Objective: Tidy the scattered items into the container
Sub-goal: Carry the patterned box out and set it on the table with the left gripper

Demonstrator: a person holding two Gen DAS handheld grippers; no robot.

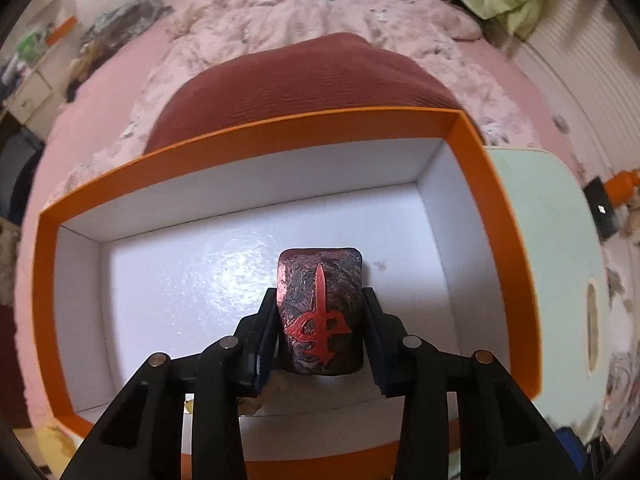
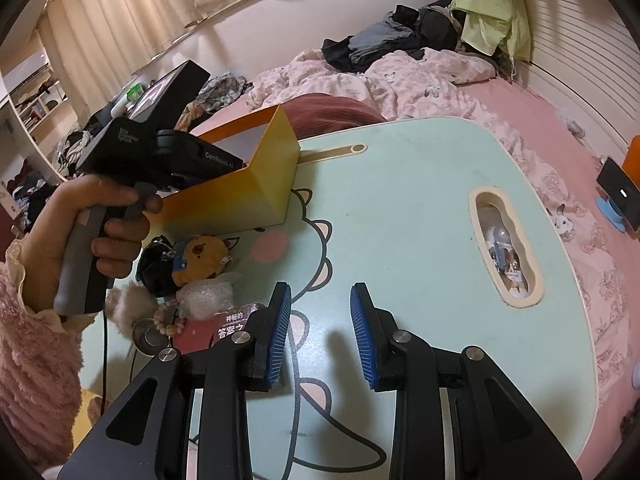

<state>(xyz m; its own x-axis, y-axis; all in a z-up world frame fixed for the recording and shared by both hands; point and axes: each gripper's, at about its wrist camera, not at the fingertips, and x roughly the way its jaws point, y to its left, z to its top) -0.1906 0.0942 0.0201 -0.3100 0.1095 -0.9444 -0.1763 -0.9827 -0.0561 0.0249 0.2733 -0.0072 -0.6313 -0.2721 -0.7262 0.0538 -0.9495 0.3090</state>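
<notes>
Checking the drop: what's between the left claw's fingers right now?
A dark tin with a red emblem sits between them, over the orange box's white floor. Left wrist view.

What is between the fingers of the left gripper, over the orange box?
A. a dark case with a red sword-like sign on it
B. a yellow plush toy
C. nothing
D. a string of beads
A: in the left wrist view, the left gripper has the dark case with the red sign between its fingers, above the white inside of the orange box.
</notes>
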